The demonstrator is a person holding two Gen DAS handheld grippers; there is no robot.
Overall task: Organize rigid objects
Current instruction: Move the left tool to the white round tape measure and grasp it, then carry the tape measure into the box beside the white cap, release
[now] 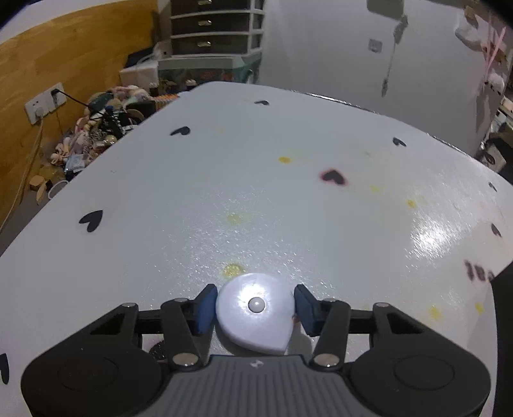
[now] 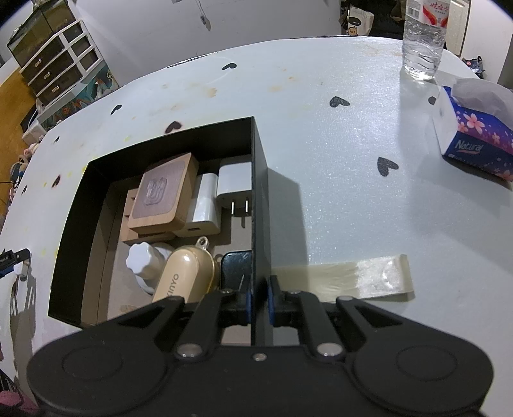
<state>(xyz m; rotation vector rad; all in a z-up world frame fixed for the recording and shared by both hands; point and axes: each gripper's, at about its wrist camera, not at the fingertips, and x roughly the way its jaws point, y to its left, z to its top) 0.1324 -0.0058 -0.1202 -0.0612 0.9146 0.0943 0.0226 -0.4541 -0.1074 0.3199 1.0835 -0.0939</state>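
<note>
In the left wrist view, my left gripper (image 1: pixel 255 304) has its blue pads on both sides of a white teardrop-shaped tape measure (image 1: pixel 256 312), just above the white table (image 1: pixel 224 179); the left pad touches it, and the right pad is at its edge. In the right wrist view, my right gripper (image 2: pixel 259 300) is shut on the right wall of a black box (image 2: pixel 258 179). The box holds a wooden block (image 2: pixel 163 192), white chargers (image 2: pixel 234 182), a white bottle (image 2: pixel 144 256), a beige case (image 2: pixel 184 276) and a dark item (image 2: pixel 235 266).
A water bottle (image 2: pixel 423 35) and a tissue box (image 2: pixel 474 134) stand at the table's far right. A strip of tape (image 2: pixel 352 276) lies beside the box. A clutter pile (image 1: pixel 96 128) and drawers (image 1: pixel 211 29) lie beyond the table's far left edge.
</note>
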